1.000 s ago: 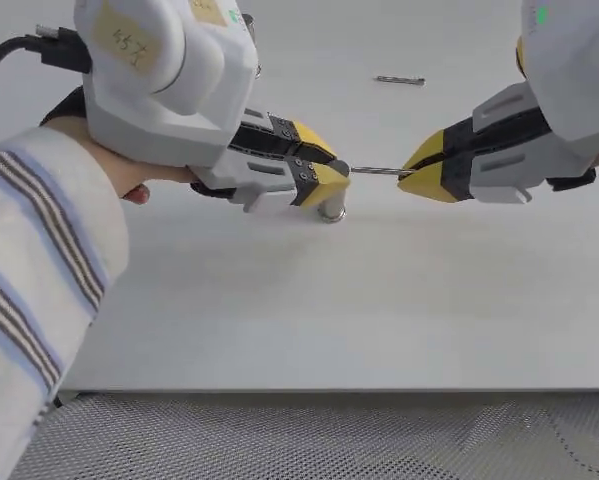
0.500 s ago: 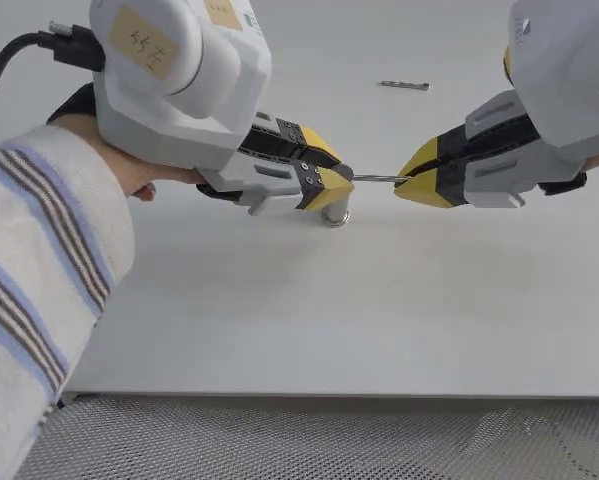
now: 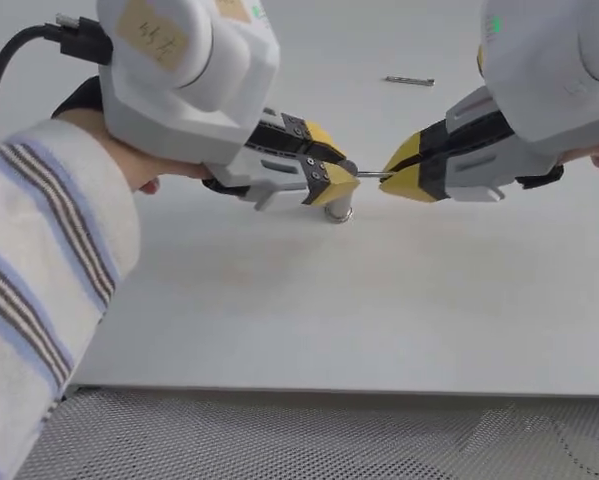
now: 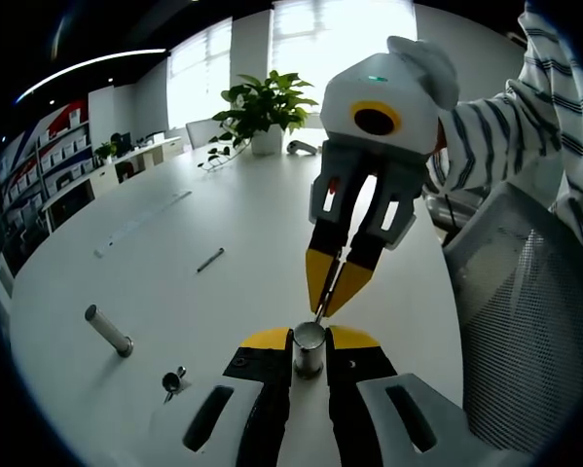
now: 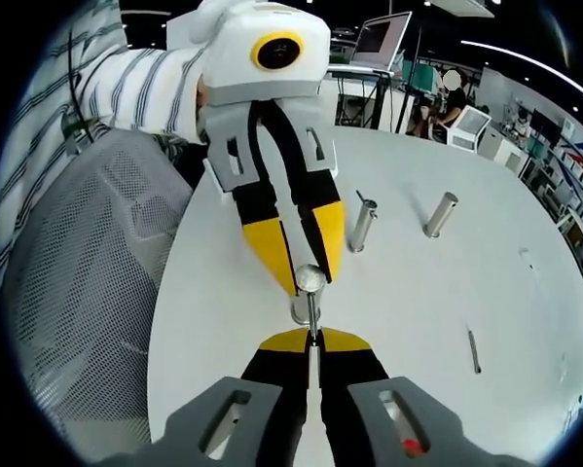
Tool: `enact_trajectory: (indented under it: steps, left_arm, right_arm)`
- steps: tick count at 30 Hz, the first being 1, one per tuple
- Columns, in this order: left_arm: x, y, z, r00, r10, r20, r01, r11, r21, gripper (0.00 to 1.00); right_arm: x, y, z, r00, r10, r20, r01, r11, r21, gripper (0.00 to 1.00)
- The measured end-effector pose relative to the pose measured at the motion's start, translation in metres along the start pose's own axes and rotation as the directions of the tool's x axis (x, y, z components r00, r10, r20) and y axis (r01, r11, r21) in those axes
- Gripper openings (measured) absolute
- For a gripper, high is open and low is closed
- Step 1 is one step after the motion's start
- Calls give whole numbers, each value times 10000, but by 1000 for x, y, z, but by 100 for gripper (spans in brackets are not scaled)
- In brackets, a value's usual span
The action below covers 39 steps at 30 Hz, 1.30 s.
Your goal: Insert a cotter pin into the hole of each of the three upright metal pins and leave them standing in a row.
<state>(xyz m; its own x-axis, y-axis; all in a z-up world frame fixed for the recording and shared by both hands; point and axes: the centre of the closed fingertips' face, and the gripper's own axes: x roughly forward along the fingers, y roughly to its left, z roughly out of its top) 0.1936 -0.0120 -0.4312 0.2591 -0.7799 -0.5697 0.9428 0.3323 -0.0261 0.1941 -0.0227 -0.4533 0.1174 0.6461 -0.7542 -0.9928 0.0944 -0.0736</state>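
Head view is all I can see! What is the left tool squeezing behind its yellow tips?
Observer: In the left gripper view, the left tool is shut on an upright silver metal cylinder pin.
Operator: Are there more of those?
Observer: Yes. In the right gripper view a second silver cylinder pin and a third silver cylinder pin stand beyond it.
Operator: Is the skinny pin in?
Observer: The right tool holds the thin metal cotter pin with its tip at the held pin's top; I cannot tell if it is through.
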Motion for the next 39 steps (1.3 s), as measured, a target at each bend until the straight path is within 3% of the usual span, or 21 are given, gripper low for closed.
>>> enact_trajectory:
  steps: [23,30,33,39]
  left_arm:
    - [1,-2,1,10000,55,-23,-55,10000,-50,9]
    - [2,-2,2,10000,80,-34,-80,9997,-229,9]
    - [2,-2,2,9999,121,-23,-122,9994,-312,9]
    - [2,0,2,9997,253,-61,-256,9983,-530,9]
  right_arm:
    - [7,3,9,10000,85,7,-85,9995,-297,0]
    - [2,0,10,9991,-151,386,145,9997,170,0]
    - [-3,1,9,9984,-198,533,182,9994,302,8]
    - [-9,1,5,9987,-205,475,188,9992,364,5]
